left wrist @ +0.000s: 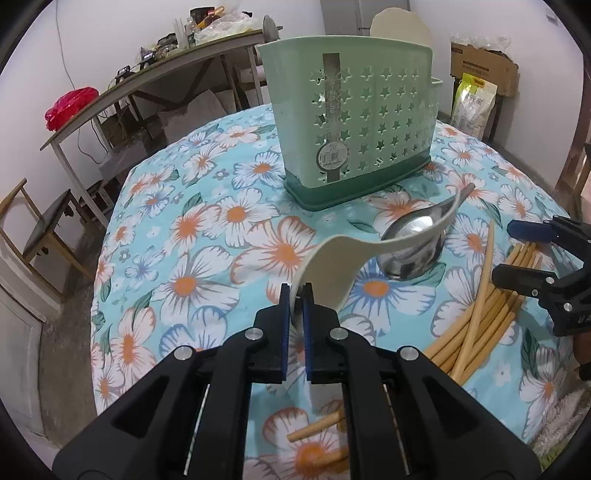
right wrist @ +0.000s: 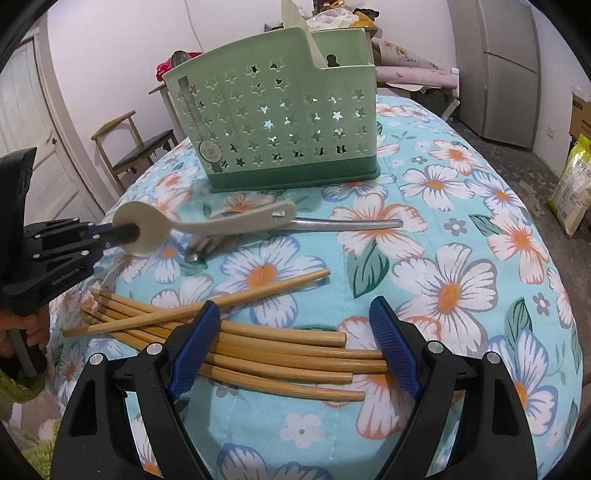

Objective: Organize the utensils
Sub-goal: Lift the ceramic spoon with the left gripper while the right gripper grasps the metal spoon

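Pinching one cream plastic rice paddle by its round blade, the left claw holds it clear of the flowered surface, handle pointing toward the green star-holed utensil caddy. Under the paddle lie metal utensils: one large spoon with a long handle is plain, and what else lies beside it is hard to tell. One more cream paddle stands in the caddy, which sits at the surface's far edge. Toward the near edge lie about eight bamboo chopsticks in a loose heap. The right claw hovers over them with its blue pads spread wide, gripping nothing. Another chopstick or two shows beneath the left claw.
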A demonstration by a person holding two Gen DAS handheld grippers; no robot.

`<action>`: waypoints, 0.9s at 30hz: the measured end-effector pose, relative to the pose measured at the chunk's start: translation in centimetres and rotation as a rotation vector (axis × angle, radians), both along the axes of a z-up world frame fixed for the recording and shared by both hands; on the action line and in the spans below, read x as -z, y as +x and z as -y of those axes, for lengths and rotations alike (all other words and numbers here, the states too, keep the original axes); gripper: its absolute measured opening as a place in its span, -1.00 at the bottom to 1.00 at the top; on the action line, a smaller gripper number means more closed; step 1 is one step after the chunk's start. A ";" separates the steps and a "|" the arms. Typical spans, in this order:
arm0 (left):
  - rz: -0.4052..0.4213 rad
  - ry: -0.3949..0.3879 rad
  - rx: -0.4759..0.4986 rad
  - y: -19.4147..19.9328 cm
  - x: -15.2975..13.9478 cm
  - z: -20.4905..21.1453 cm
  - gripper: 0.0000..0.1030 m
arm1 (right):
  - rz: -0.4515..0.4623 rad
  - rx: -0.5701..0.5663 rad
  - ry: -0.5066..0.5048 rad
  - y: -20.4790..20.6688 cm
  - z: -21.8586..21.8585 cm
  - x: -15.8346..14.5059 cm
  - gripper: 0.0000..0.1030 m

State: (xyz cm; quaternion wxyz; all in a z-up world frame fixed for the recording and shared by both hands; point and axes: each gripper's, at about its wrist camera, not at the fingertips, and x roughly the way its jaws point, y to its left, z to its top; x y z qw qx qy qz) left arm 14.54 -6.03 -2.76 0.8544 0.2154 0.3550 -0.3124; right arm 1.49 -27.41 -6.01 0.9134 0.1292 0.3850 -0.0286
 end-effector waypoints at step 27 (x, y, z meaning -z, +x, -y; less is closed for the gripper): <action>-0.025 -0.275 -0.072 -1.2 -2.4 -1.6 -0.95 | -0.032 -0.024 -0.040 0.4 -0.3 -0.4 0.59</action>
